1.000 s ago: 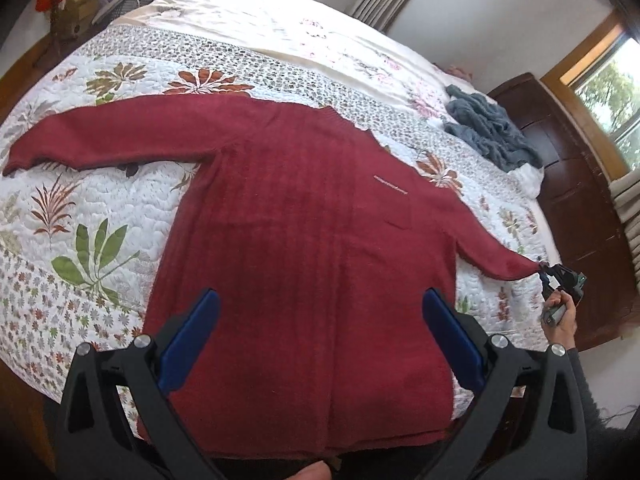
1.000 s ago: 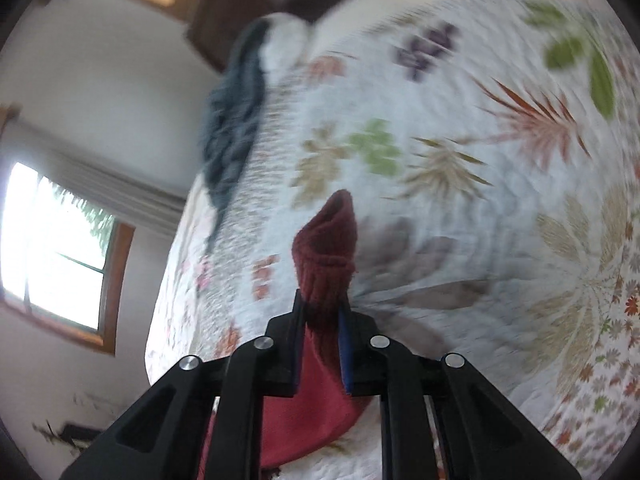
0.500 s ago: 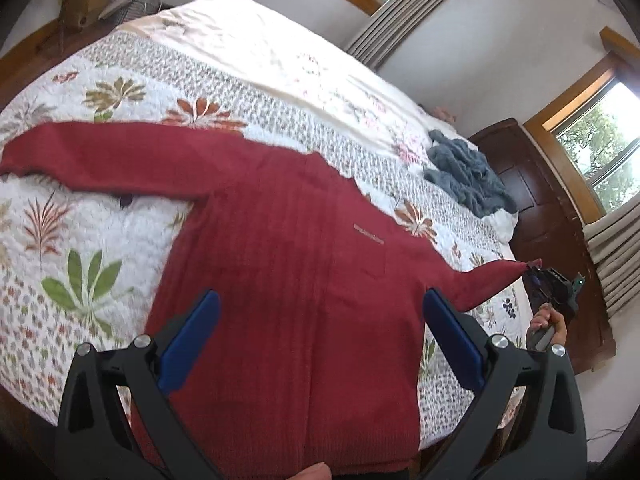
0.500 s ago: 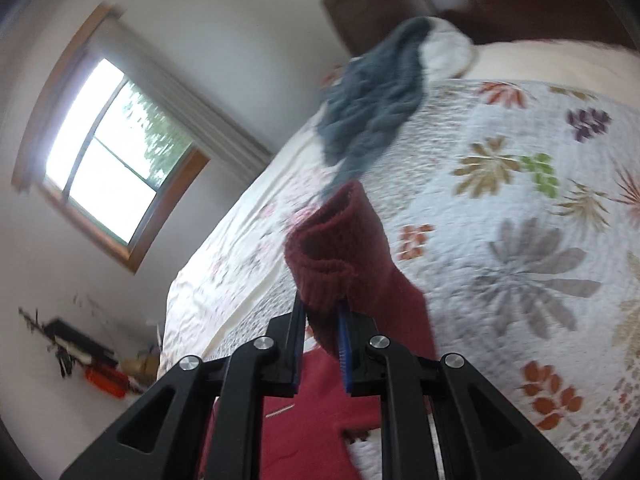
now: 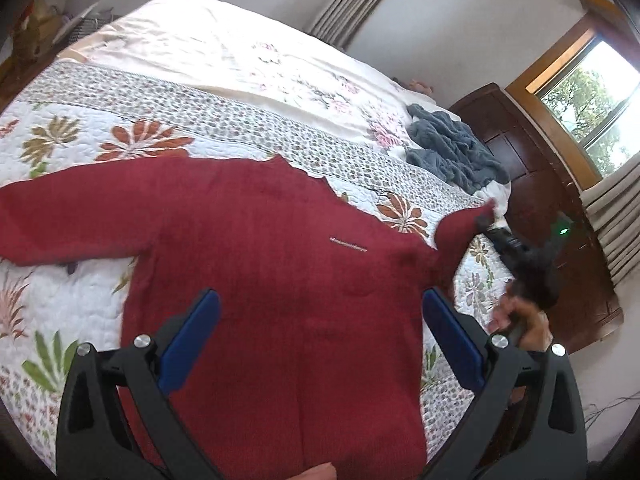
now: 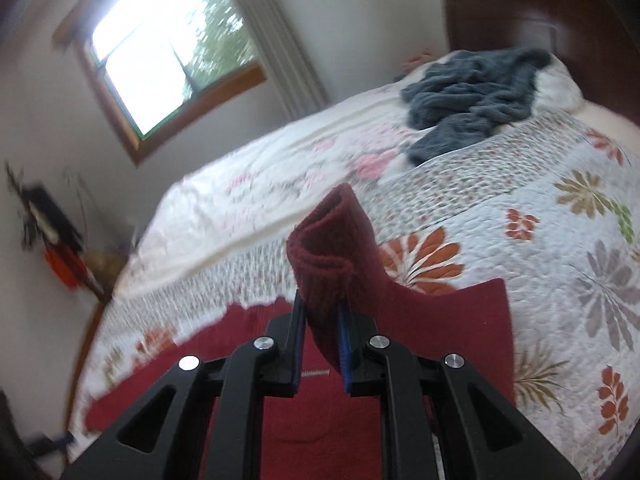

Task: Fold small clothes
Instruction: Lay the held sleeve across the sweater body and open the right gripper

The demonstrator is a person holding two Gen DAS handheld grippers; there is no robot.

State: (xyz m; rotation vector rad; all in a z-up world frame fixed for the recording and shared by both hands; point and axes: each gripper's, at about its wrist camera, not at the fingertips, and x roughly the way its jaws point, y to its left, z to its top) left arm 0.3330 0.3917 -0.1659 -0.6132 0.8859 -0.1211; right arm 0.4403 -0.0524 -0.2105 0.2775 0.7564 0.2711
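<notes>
A dark red knit sweater (image 5: 264,264) lies flat on the floral quilt (image 5: 100,120), its left sleeve (image 5: 60,216) stretched out to the left. My left gripper (image 5: 316,340) hovers open over the sweater's lower body, holding nothing. My right gripper (image 6: 322,328) is shut on the cuff of the right sleeve (image 6: 332,248) and holds it lifted off the bed. In the left wrist view that sleeve (image 5: 460,232) rises at the right, with the right gripper (image 5: 486,222) and the hand holding it behind.
A grey-blue fuzzy garment (image 5: 452,152) lies crumpled near the bed's far right corner, also the grey-blue garment (image 6: 472,92) in the right wrist view. A dark wooden headboard (image 5: 532,184) stands right of the bed. Windows and curtains line the walls.
My right gripper has lifted the right sleeve's cuff off the quilt and carried it inward, toward the sweater's body. The left gripper stays open over the hem area.
</notes>
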